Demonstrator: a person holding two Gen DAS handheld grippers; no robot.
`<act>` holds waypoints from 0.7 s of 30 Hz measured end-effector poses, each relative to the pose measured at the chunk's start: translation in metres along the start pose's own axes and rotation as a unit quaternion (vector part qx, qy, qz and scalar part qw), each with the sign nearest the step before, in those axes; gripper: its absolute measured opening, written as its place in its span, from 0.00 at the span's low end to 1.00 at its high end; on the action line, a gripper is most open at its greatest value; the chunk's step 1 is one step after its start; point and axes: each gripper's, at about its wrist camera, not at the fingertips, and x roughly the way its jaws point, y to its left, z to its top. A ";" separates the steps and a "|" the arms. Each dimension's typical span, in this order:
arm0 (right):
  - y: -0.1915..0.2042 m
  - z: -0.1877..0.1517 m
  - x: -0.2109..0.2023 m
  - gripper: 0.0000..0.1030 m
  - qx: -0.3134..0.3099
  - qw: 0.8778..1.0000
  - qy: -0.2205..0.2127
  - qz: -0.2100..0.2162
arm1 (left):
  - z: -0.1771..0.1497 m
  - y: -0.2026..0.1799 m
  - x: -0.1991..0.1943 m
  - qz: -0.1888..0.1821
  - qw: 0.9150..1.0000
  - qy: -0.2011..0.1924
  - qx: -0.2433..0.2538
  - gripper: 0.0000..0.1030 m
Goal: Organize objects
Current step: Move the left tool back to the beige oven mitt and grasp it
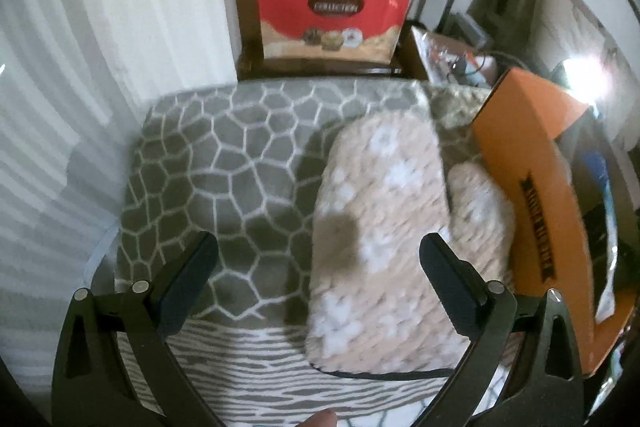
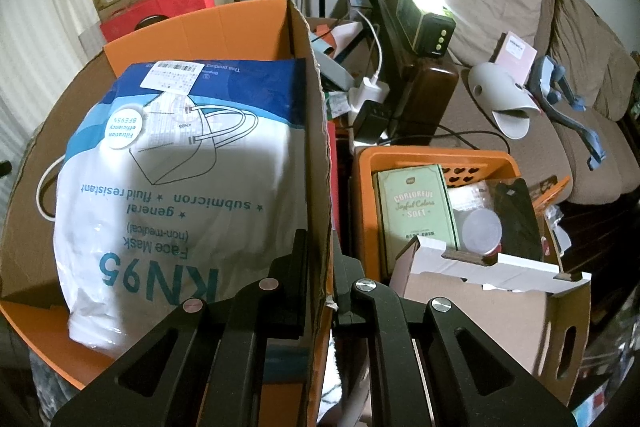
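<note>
A: Left wrist view first: the left gripper (image 1: 318, 259) has its jaws spread wide with nothing between the pads, hanging over the grey pebble-patterned blanket (image 1: 224, 163).

B: And the thing it would go for?

A: My guess is the fuzzy beige slipper (image 1: 380, 219) with white flowers. It lies on the blanket, ahead of the claw and off to the right of its centre line. The right finger (image 1: 448, 267) overlaps the slipper's right side in the picture; I cannot tell whether it touches. The left finger is well clear, over bare blanket.

B: Long axis?

A: Roughly away from the camera, leaning a little right at the far end. The rounded far end looks like the toe, and the dark-edged opening faces the camera. A second slipper (image 1: 480, 203) sits just beside it on the right, against the orange cardboard box (image 1: 532, 155).

B: So the jaws straddle the width?

A: They open across the short axis, which suits it, but the claw probably needs to shift right to centre on it.

B: The other hand?

A: Right wrist view shows the right gripper (image 2: 326, 291) pinched shut on the cardboard wall (image 2: 316, 155) of that box, one finger inside, one outside. The KN95 face mask bag (image 2: 172, 179) lies inside. No slipper of that sort shows there, so the left hand is the nearer one.

B: Risk?

A: Soft pile may squash and slip; catching both slippers at once seems possible.
</note>
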 end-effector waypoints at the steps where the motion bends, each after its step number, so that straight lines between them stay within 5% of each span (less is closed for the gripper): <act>1: -0.001 0.001 0.000 0.07 0.000 1.000 0.000 0.000 | -0.002 0.002 0.005 -0.003 1.000 0.007 -0.002 0.98; 10: -0.001 0.002 0.000 0.07 0.000 1.000 0.000 0.000 | -0.014 0.011 0.036 -0.058 0.997 0.050 -0.029 0.96; 21: -0.001 0.000 0.000 0.07 0.000 1.000 0.001 0.000 | -0.018 0.011 0.047 -0.102 0.992 0.063 -0.049 0.70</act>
